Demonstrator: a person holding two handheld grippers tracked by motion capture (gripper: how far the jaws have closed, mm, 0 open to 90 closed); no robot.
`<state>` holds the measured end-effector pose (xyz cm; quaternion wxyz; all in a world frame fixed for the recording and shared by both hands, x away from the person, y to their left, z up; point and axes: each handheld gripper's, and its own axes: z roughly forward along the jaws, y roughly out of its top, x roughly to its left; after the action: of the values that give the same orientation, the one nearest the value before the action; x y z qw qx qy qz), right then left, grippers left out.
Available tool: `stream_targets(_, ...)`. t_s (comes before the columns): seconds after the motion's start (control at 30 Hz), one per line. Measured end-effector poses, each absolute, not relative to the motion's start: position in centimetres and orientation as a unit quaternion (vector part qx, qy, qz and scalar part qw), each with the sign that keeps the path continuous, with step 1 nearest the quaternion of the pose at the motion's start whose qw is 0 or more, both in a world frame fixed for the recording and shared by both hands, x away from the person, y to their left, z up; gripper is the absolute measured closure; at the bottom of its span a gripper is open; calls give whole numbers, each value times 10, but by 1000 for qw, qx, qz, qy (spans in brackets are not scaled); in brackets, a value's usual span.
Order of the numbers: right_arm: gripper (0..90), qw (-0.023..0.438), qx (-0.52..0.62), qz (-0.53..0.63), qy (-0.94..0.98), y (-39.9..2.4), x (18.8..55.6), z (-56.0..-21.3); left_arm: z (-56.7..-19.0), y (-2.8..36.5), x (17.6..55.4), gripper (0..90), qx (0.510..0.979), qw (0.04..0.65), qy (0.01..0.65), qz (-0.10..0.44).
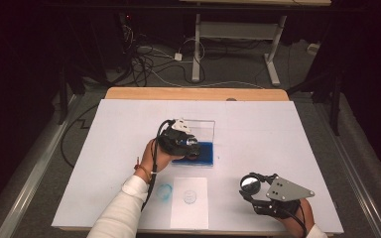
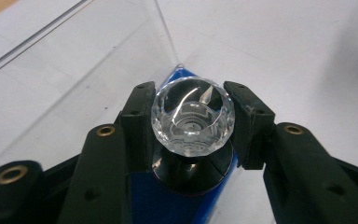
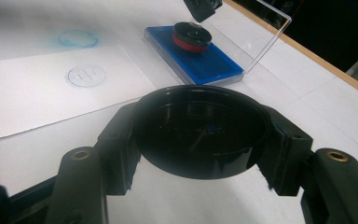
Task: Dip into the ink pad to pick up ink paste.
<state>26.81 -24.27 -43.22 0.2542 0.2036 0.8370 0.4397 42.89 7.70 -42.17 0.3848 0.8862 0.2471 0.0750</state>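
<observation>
A round stamp with a faceted clear knob [image 2: 193,116] and a black-and-red base [image 3: 192,36] stands on the blue ink pad [image 1: 207,153] of an open case. My left gripper [image 2: 189,92] is shut on the knob from both sides, over the pad [image 3: 209,63]. At the front right, my right gripper [image 1: 251,187] is shut on a round black cap [image 3: 200,133], holding it just above the table. A white paper sheet [image 1: 189,210] lies at the front centre and bears one blue ring print [image 3: 85,74].
The case's clear lid [image 1: 202,128] stands up behind the pad. A blue ring smear [image 1: 164,191] marks the white table cover left of the paper. A wooden table edge [image 1: 193,93] runs along the back. Cables lie on the floor beyond.
</observation>
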Motion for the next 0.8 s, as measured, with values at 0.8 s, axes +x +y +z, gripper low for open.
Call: stream_targets(0.8, 385, 253, 198, 435, 841, -243, 267, -432, -436, 78, 432, 545, 877, 401, 253, 77)
